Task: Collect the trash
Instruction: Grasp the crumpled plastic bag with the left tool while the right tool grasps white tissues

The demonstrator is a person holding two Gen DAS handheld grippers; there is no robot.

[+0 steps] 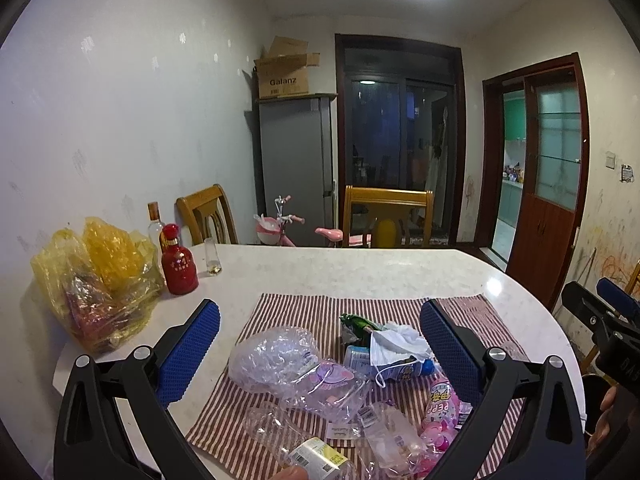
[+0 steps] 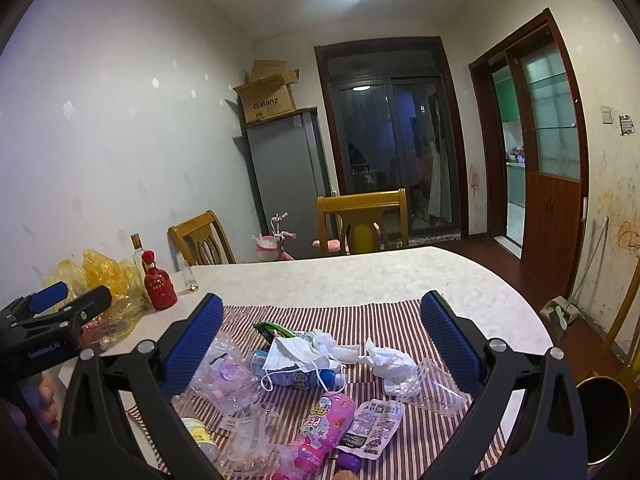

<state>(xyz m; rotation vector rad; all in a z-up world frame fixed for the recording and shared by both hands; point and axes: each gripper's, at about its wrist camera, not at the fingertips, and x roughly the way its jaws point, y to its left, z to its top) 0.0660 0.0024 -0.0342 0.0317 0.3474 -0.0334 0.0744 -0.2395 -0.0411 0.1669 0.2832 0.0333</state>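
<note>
A pile of trash lies on a red-and-white striped placemat (image 1: 304, 308) (image 2: 384, 320). It holds a bubble-wrap bag (image 1: 272, 356), a white face mask (image 1: 396, 344) (image 2: 296, 350), a green wrapper (image 1: 358, 322) (image 2: 274, 329), a pink pouch (image 1: 438, 402) (image 2: 326, 416), crumpled white tissue (image 2: 390, 360), clear plastic packaging (image 2: 434, 390) and a clear bottle (image 1: 296, 444). My left gripper (image 1: 320, 344) hangs open above the pile, nothing between its blue pads. My right gripper (image 2: 322, 336) is open over the same pile too, and also shows at the edge of the left wrist view (image 1: 600, 312).
The white marble table (image 1: 360, 268) carries a yellow plastic bag (image 1: 96, 276), a red bottle (image 1: 178, 260), a clear bottle (image 1: 155, 222) and a small glass (image 1: 211, 256) at the left. Wooden chairs (image 1: 386, 216) stand behind. A dark round bin (image 2: 604, 412) sits on the floor at right.
</note>
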